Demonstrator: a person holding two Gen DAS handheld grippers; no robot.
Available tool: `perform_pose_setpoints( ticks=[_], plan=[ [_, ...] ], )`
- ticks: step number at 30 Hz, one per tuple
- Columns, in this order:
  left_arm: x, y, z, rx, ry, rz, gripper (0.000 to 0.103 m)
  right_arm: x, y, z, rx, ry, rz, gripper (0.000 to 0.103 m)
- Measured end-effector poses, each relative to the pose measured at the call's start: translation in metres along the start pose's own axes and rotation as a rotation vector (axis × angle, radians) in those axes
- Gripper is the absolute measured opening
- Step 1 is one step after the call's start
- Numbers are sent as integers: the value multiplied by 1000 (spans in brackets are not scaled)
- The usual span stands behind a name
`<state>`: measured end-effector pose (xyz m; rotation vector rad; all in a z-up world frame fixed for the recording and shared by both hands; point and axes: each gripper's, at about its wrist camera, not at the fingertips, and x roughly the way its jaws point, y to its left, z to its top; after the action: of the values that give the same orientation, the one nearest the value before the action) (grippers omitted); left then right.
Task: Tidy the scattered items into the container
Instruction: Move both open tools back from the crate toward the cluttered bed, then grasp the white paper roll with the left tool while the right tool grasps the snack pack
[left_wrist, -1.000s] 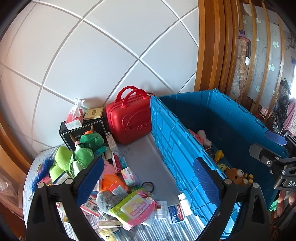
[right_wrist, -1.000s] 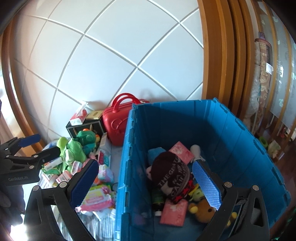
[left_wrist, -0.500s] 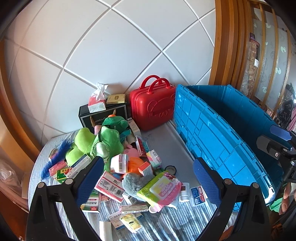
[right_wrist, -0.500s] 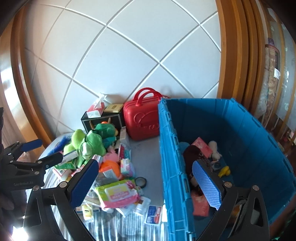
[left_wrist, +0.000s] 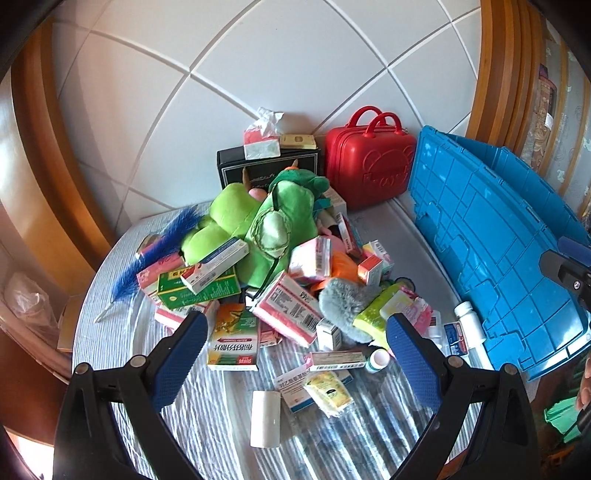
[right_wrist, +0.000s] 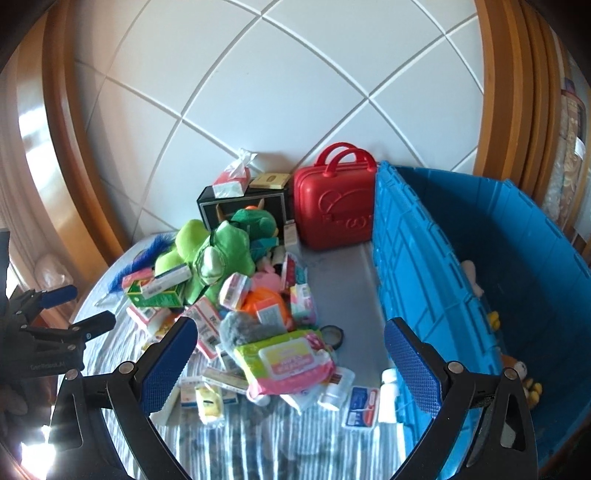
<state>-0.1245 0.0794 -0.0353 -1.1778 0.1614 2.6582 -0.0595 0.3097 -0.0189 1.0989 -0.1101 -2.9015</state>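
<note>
A heap of scattered items lies on the striped tablecloth: green plush toys (left_wrist: 266, 225) (right_wrist: 218, 254), medicine boxes (left_wrist: 232, 339), a grey fuzzy toy (left_wrist: 343, 302) (right_wrist: 240, 328) and a pink-green wipes pack (right_wrist: 288, 360) (left_wrist: 391, 310). The blue crate (left_wrist: 491, 236) (right_wrist: 417, 266) stands to the right, with a few toys inside. My left gripper (left_wrist: 295, 354) hovers open above the near side of the heap, holding nothing. My right gripper (right_wrist: 290, 363) is open over the wipes pack, beside the crate's left wall.
A red mini suitcase (left_wrist: 369, 162) (right_wrist: 332, 206) and a black box (left_wrist: 266, 166) with a tissue pack on top stand against the white panelled wall. A white pill bottle (left_wrist: 469, 321) (right_wrist: 388, 395) lies by the crate. Wooden frames flank the table.
Both grippers have swung left, away from the crate's inside and toward the heap. The heap now fills the middle of both views. Jaws stay open.
</note>
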Motion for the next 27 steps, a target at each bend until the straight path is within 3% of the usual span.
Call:
perform_pose_setpoints(
  ticks=[7,19,27],
  plan=[
    [35,29,-52,-22,94,10,98,34,22,-35,-28,78,17,103],
    [121,41,-140,-8,260,20,98,86,34,-96,-34,212,11,103],
    [180,47,-177,-21,323,30,86,128,55,-149,-79,313,48,103]
  ],
)
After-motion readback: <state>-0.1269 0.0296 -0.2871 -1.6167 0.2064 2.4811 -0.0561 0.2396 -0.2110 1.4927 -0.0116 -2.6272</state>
